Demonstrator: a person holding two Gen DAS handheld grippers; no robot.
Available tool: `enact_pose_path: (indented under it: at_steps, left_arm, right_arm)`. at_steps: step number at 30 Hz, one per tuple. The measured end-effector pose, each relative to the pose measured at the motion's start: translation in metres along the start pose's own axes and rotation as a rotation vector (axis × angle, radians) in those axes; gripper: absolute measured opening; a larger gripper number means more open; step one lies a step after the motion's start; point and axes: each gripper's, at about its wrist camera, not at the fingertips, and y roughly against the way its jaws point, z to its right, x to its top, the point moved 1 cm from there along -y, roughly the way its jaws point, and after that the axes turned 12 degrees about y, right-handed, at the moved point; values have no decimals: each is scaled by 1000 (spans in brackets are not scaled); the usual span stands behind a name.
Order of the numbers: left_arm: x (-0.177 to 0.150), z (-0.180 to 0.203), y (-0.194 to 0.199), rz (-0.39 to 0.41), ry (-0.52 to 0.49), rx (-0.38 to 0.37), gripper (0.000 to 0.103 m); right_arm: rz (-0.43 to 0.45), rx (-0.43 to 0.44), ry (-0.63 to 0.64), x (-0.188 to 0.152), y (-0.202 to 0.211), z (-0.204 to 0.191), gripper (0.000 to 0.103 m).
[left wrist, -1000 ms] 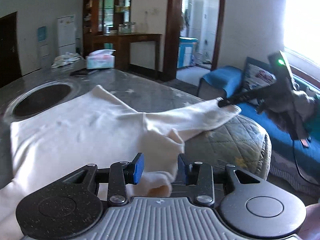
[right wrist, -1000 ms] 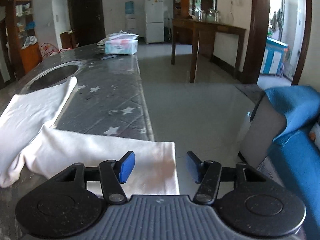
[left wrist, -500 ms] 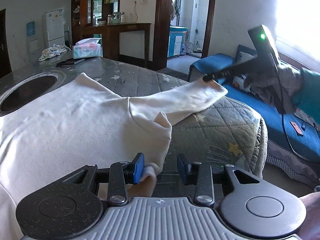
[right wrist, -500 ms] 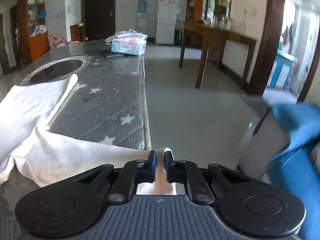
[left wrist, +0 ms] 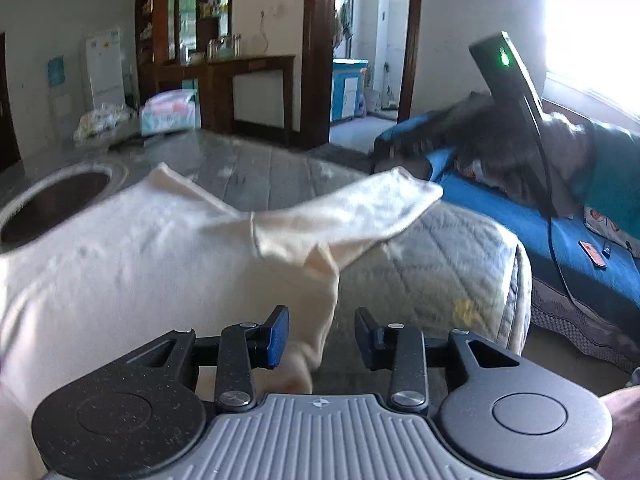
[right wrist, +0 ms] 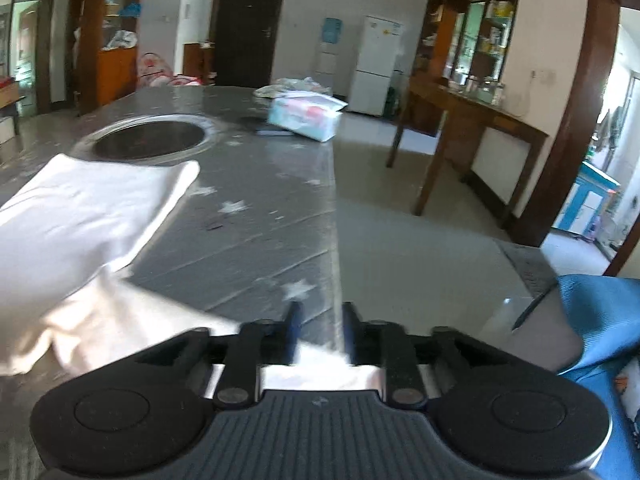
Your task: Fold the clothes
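A cream long-sleeved garment [left wrist: 120, 264] lies on the grey quilted star-pattern table cover [left wrist: 448, 264]. One sleeve [left wrist: 360, 208] stretches toward the right, lifted off the cover at its cuff. My left gripper [left wrist: 322, 334] is open, its jaws either side of the garment's near edge. My right gripper [right wrist: 320, 330] has its jaws parted a little around the sleeve cuff [right wrist: 320, 364], which lies between them; motion blur hides the contact. The right gripper also shows in the left wrist view [left wrist: 404, 148], beside the cuff.
A round dark recess [right wrist: 152, 136] sits in the table. A tissue box [right wrist: 306, 114] and a dark flat item stand at the far end. A blue sofa [left wrist: 560, 240] is to the right. A wooden console table [right wrist: 472, 124] stands across the floor.
My right gripper, shut on the cuff half a second ago, now has its jaws slightly parted and has swung left over the table. The sleeve end has lifted. The left gripper stays open.
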Motion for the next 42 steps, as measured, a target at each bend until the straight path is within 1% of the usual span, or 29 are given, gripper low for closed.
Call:
enact_pose_path:
  at_steps: [3,6,7,11,13,15,16,17,19,20,21,22,23,24,25,26,29,32,35,38,39,40,42]
  left_arm:
    - [10,7,-2,23,-28,2,40]
    - [12,15,-14,20,-66,19,40]
    - [12,18,-18,21,-82,27,40]
    - [13,25,-29,29,-109,42,40]
    - [13,26,-33,27,-111,41,40]
    - [13,25,-36,23,-111,42,40]
    - [13,25,-38,20,-111,43,38]
    - [13,24,-39,17,-110,45,33]
    - [12,23,-42,11,-108,47,30]
    - [12,22,-43,9,-104,47,26]
    - [12,21,-43,8,-101,47,25]
    - [12,21,-44,7,-98,47,23]
    - [12,20,-45,6,-95,46,19]
    - [12,20,-45,4,-95,44,18]
    - [11,20,-45,1,-97,39,16]
    - [11,20,-45,-1,-98,34,13]
    - [9,22,-45,-6,-114,17,12]
    - [7,24,-46,-10,-126,1,12]
    - [5,27,-47,-12,-134,-23,12]
    - [3,30,-46,-14,-150,-44,13]
    - [3,30,-46,-16,-147,-51,13]
    - [4,30,-45,-18,-144,-58,13]
    - [6,30,-41,-14,-133,-79,14]
  right_arm:
    - [-4,22,-6,-10,10,-7,33]
    - [-18,1,-25,-23,21,-6,41]
    - [-21,-9,-40,-27,24,-4,41]
    - [-48,-39,-156,-48,29,19,41]
    - [-65,-35,-238,-59,27,31,41]
    - [-73,-13,-322,-69,24,41,41]
    - [-75,0,-360,-74,22,45,41]
    - [-76,21,-398,-77,20,49,41]
    - [-70,64,-459,-82,17,54,36]
    - [-65,77,-469,-83,18,55,31]
    - [-59,82,-467,-83,19,55,19]
    - [-54,88,-466,-84,20,56,13]
    - [-51,83,-454,-83,21,55,10]
    - [-48,62,-423,-79,22,53,6]
    - [-35,35,-384,-73,24,51,4]
    - [-17,7,-345,-66,27,50,4]
    - [36,-75,-229,-45,34,45,4]
    - [58,-120,-147,-31,31,40,4]
    - [34,-152,-84,-27,13,35,4]
    - [-21,-154,-78,-32,-7,32,6]
    - [-40,-155,-75,-34,-14,31,10]
    - [-48,-156,-76,-35,-17,30,11]
    - [-34,-154,-80,-31,-14,28,13]
